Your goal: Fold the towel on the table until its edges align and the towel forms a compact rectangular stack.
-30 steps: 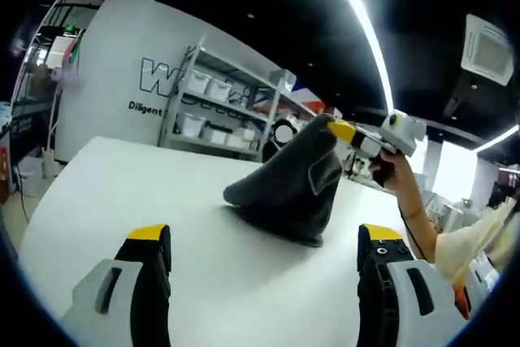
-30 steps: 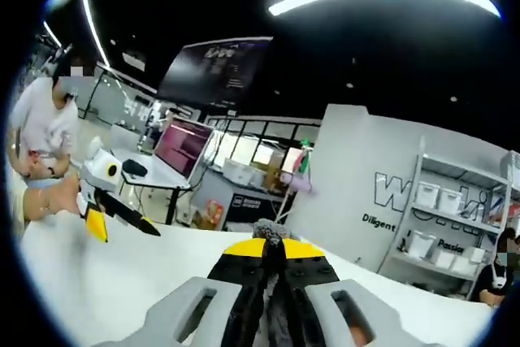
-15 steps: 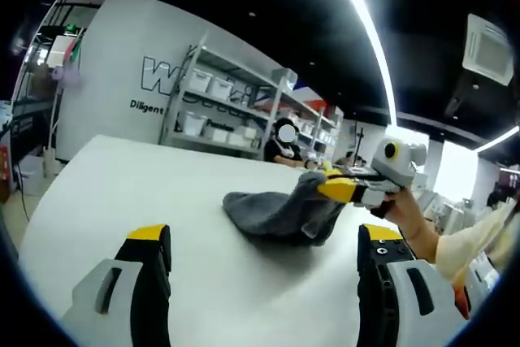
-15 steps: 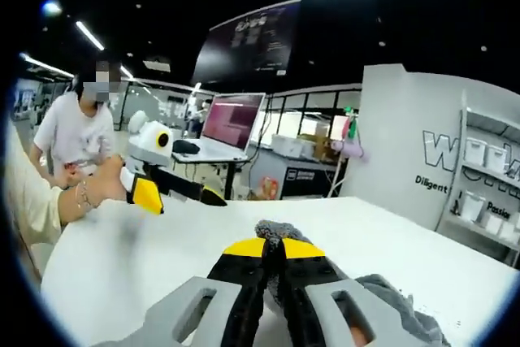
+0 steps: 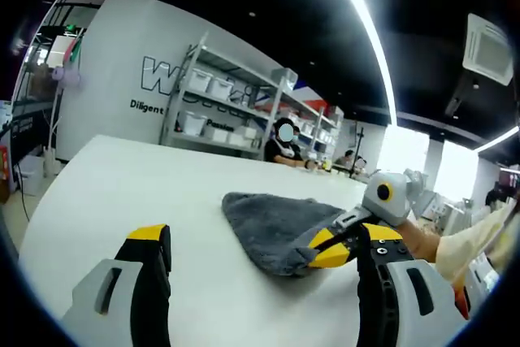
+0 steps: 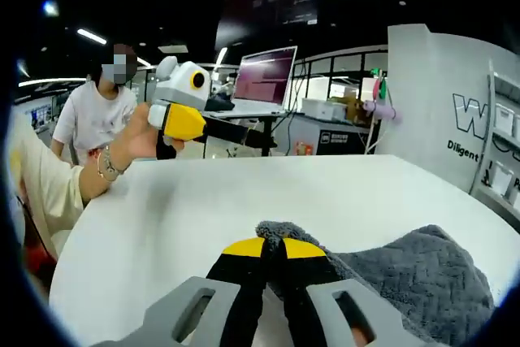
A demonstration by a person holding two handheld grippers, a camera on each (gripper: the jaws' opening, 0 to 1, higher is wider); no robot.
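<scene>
Towel [image 5: 276, 229] corner in low right hand-held gripper [image 6: 273, 247]

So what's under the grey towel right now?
The towel lies spread on the white table, with the right gripper clamped on its near corner. Only tabletop shows around it; whatever lies beneath the cloth is covered.

Low facing views (shared towel [image 5: 280, 229], table [image 5: 122, 193])

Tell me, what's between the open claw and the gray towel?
Just bare white table, seen in the left gripper view: the left claw hovers apart from the towel.
</scene>
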